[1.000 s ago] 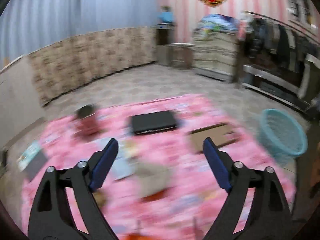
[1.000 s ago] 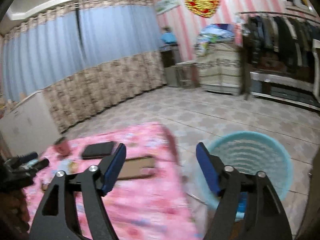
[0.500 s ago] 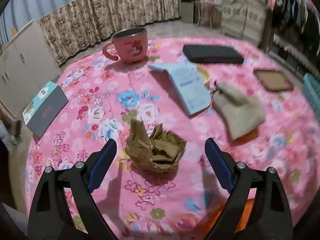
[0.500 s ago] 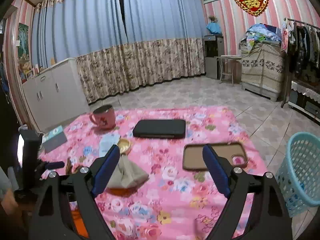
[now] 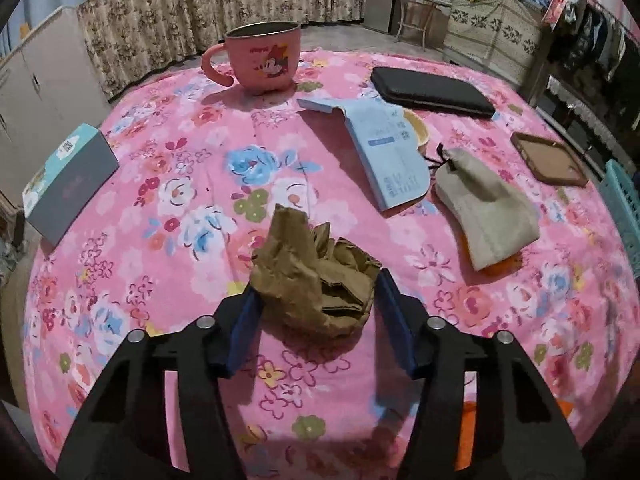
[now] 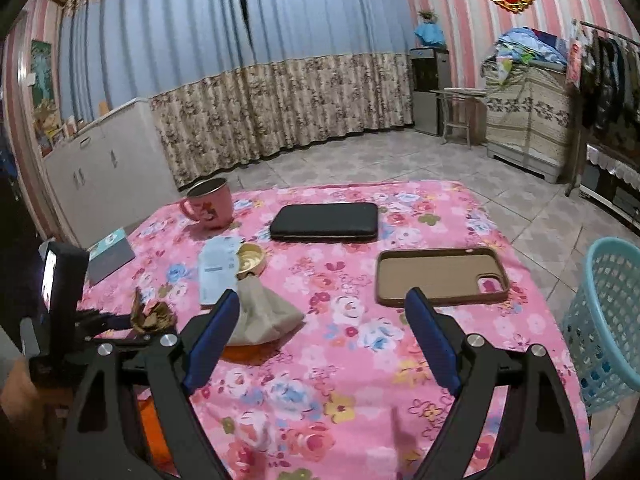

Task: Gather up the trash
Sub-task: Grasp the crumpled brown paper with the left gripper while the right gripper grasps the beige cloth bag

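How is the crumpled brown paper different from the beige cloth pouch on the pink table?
The crumpled brown paper is creased and stands up in peaks; the beige cloth pouch is smooth and slumps low. The paper sits between the left gripper's closing jaws; the pouch lies free, with nothing gripping it. The pouch has a dark drawstring at its neck and something orange under it; the paper has neither. Both rest on the floral tablecloth.

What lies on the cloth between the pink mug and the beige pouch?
In the left wrist view, a light blue booklet lies between the pink mug and the beige pouch, partly covering a small yellow dish.
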### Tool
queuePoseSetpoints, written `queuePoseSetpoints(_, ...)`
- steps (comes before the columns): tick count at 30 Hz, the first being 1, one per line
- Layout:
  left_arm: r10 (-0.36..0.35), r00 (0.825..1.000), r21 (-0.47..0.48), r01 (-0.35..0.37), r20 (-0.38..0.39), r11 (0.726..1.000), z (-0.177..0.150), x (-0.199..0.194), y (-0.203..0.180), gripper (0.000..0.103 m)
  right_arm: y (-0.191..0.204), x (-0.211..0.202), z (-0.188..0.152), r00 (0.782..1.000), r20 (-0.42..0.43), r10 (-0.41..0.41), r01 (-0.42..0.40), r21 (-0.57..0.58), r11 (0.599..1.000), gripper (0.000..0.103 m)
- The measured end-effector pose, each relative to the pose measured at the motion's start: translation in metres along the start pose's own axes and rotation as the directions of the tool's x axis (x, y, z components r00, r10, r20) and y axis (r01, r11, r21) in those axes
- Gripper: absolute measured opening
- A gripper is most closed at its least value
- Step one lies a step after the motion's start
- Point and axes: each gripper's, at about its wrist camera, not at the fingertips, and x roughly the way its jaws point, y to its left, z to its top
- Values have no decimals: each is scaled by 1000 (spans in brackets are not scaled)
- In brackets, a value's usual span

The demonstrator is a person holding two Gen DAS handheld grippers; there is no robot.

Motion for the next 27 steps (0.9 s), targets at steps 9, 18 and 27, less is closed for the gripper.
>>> queuePoseSetpoints(9,-36,997,-19,37,71,999,6,-23,0,48,10,4,-2,1000,-8,-8,8,-40,999,83)
queuePoseSetpoints(18,-48,990,-44,55,136,998,13,-41,2,48,19,23,-7,999,-51,5,-7,-47,999,83)
queuePoseSetpoints(27,-56,988,-76,67,145,995,17,-42,10,48,45,70,-8,991,-137,6,-18,-86,996,82)
